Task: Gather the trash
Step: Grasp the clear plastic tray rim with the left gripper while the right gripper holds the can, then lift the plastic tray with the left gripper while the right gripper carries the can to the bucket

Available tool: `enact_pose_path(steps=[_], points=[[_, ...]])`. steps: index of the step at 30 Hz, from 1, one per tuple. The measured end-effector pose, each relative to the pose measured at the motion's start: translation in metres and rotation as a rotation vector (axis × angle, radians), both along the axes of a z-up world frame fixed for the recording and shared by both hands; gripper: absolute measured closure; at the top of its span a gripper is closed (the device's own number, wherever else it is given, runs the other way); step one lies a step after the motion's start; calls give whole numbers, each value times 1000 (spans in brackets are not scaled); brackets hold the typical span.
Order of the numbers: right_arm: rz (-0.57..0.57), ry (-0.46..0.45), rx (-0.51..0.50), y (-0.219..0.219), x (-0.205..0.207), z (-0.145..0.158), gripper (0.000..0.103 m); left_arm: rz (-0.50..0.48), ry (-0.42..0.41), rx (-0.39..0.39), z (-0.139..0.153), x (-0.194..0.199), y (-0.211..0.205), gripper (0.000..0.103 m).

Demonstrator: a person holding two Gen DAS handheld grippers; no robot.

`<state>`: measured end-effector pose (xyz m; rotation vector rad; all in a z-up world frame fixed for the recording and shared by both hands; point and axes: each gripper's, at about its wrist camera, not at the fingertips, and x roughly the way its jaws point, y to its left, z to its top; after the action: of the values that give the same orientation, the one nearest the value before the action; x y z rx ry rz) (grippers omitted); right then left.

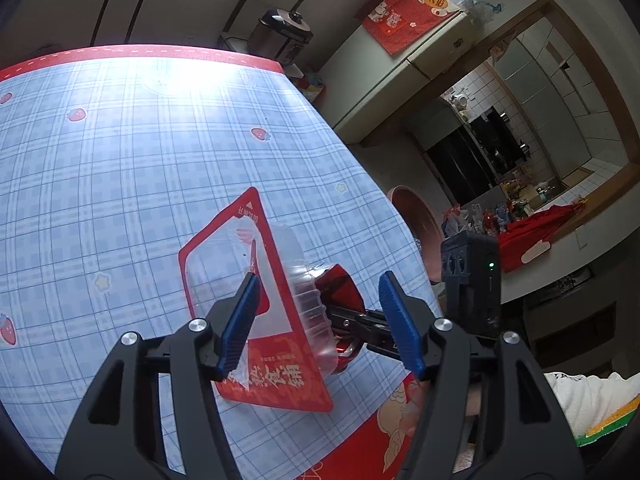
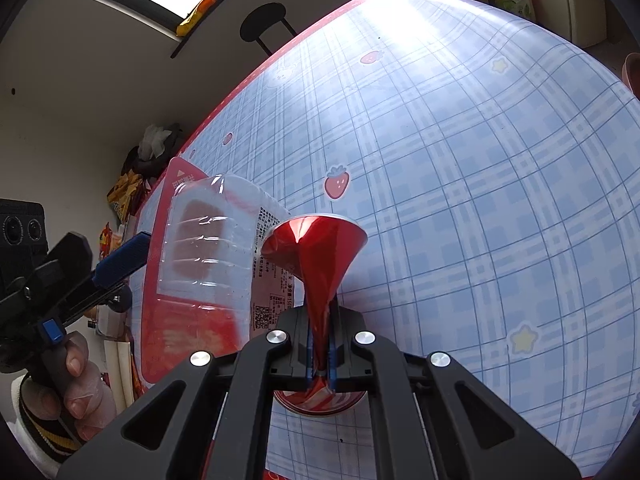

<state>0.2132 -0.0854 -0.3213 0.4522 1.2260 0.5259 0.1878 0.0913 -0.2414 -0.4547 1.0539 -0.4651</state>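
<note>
Right wrist view: the right claw [image 2: 320, 344] is pinched nearly flat on a crushed red drink can [image 2: 316, 252], whose flared end fans out ahead of the fingertips while its other end bulges behind them.
Left wrist view: the left claw [image 1: 320, 316] stands wide open, its blue pads [image 1: 240, 324] straddling a clear plastic food tray with a red printed film lid [image 1: 260, 312].
Risk, can: the grip sits on a thin creased waist of metal; in my judgement a twist or quick swing could let the can pivot or slide out between the pads.
Risk, tray: the tray is tipped up on edge and leans beside the can, just ahead of both claws; it looks light and springy, so a closing claw could buckle it or flick it away across the worktop [image 1: 120, 168].
Risk, collision: the two claws work close together around the same spot, so they could knock one another, or the can could push the tray.
Left claw contact: one pad lies against or just beside the film lid; I cannot tell if it touches.
Trash location: the can is held just above the checked tablecloth [image 2: 480, 200], and the tray rests on it between the left pads.
</note>
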Motion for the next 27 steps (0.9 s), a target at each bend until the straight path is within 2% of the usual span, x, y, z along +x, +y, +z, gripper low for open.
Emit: enact_pose_path(steps=[3, 6, 9, 12, 19, 27], points=[[8, -1, -3, 3, 1, 2, 97, 27, 49, -13, -15, 2, 0, 43], [11, -2, -15, 5, 1, 5, 97, 36, 85, 9, -28, 0, -2, 56], [8, -3, -12, 4, -1, 7, 97, 43, 92, -2, -30, 0, -2, 60], [13, -8, -16, 3, -3, 9, 97, 35, 87, 19, -28, -3, -4, 66], [21, -23, -17, 11, -6, 18, 97, 39, 56, 25, -18, -13, 2, 68], [9, -70, -15, 7, -11, 40, 97, 71, -11, 7, 8, -24, 23, 68]])
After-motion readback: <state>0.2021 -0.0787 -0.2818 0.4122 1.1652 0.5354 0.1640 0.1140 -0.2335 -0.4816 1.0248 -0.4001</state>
